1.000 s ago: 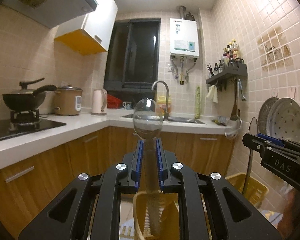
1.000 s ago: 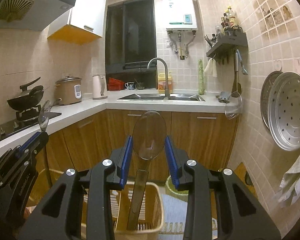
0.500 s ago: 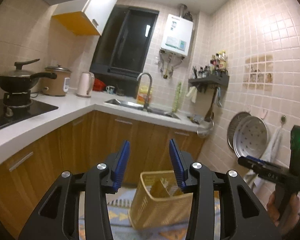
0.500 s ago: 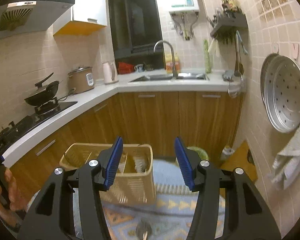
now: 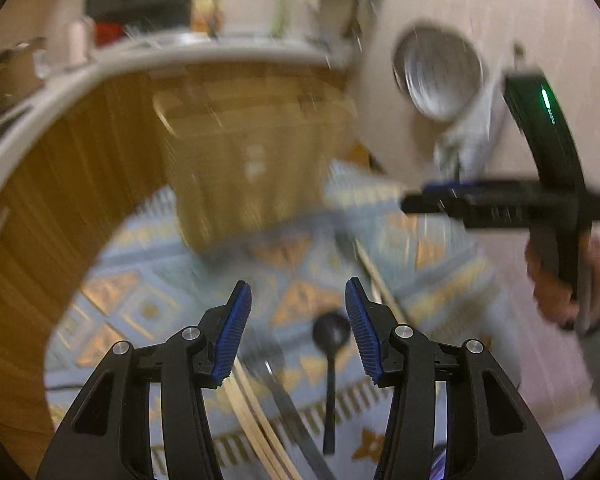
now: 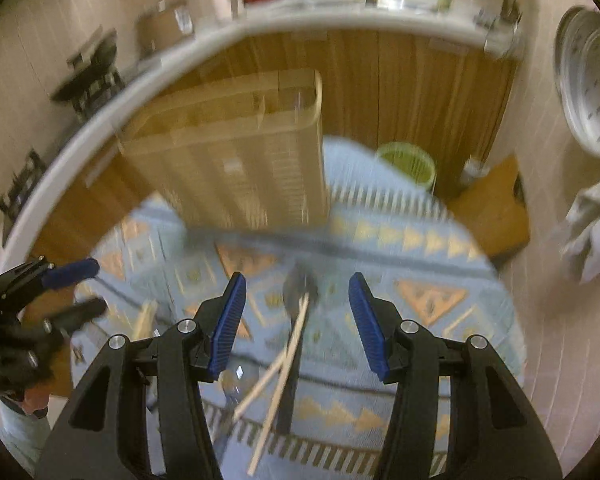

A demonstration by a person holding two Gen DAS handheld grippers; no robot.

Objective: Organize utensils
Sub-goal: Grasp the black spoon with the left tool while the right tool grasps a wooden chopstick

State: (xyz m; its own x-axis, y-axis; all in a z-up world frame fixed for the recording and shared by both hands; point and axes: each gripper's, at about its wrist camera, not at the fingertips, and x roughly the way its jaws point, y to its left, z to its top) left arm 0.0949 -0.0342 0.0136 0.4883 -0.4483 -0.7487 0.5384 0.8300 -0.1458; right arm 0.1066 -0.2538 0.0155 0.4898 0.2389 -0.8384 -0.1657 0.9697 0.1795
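Fingers (image 5: 236, 332) apart, tilted floorward

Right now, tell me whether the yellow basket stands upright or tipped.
Upright: the yellow basket stands on the rug, open rim upward, though blurred.

Motion blur smears the yellow basket (image 5: 256, 160) so that its contents cannot be made out. The wooden chopsticks (image 5: 260, 424) and a dark utensil handle (image 5: 296, 420) run off the bottom edge. The worktop clutter (image 6: 160, 28) is too blurred to identify.
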